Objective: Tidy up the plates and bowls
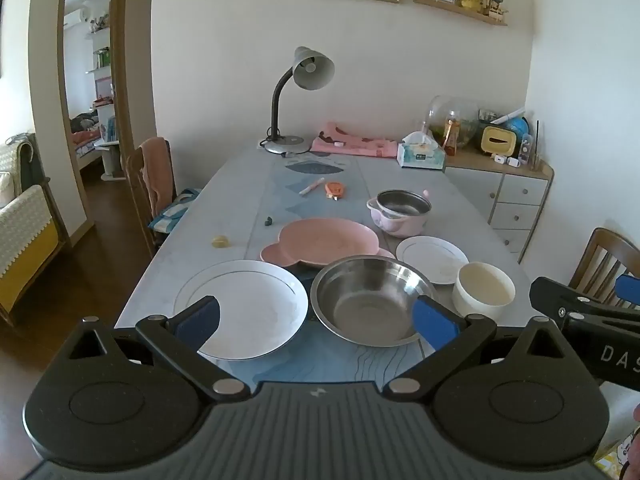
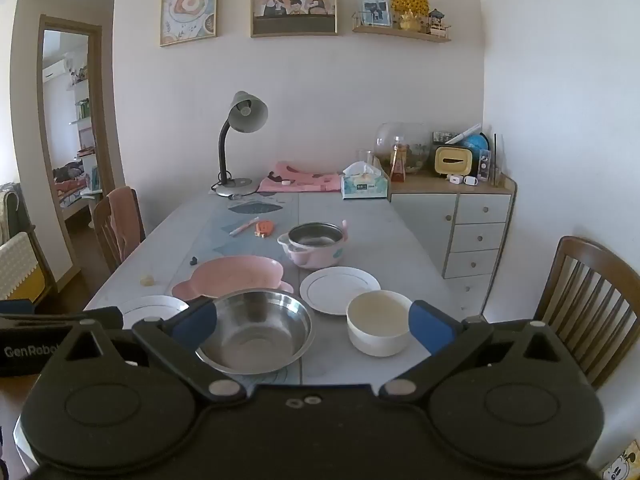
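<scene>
On the grey table's near end lie a large white plate, a steel bowl, a cream bowl, a small white plate, a pink bear-shaped plate and a pink pot with steel insert. My left gripper is open and empty, held above the table's near edge before the large plate and steel bowl. My right gripper is open and empty, facing the steel bowl and cream bowl. The small white plate, pink plate and pot lie beyond.
A desk lamp, folded pink cloth, tissue box, pen and small orange item sit farther back. A cabinet stands right of the table. Wooden chairs stand at both sides.
</scene>
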{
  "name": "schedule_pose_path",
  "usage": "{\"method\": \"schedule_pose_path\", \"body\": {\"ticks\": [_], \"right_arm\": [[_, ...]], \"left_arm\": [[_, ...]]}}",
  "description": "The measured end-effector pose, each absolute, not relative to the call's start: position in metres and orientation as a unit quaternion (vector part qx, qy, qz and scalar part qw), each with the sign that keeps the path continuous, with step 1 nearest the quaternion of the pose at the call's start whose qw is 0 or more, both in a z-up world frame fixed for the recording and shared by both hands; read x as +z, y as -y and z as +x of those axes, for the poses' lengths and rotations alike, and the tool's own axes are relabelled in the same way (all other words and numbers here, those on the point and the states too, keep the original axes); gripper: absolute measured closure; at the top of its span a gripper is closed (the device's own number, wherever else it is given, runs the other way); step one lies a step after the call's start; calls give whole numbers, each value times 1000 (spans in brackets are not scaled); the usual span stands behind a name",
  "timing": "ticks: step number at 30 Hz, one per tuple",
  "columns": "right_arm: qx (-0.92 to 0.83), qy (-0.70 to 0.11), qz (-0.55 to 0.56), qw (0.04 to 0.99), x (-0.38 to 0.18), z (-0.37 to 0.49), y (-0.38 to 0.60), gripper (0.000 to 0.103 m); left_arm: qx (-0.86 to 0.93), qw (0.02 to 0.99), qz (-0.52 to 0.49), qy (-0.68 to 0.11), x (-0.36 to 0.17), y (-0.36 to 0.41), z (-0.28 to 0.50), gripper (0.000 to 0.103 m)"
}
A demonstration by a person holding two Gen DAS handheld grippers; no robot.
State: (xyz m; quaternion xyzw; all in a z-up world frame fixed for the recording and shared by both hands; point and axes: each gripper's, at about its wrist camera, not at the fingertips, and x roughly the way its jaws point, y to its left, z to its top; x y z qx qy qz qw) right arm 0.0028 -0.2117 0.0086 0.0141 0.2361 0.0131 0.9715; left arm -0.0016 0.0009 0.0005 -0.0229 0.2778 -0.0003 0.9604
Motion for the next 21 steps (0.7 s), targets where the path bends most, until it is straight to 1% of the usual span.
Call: {"method": "schedule_pose_path", "body": {"ticks": [15, 21], "right_arm": [[8, -232, 21, 972, 15, 0, 210, 0], [11, -230, 20, 973, 8, 1, 212, 0]], "left_arm": [[5, 960, -17, -278, 3, 0, -2, 0], [3, 960, -19, -278, 6, 0, -3, 0]]}}
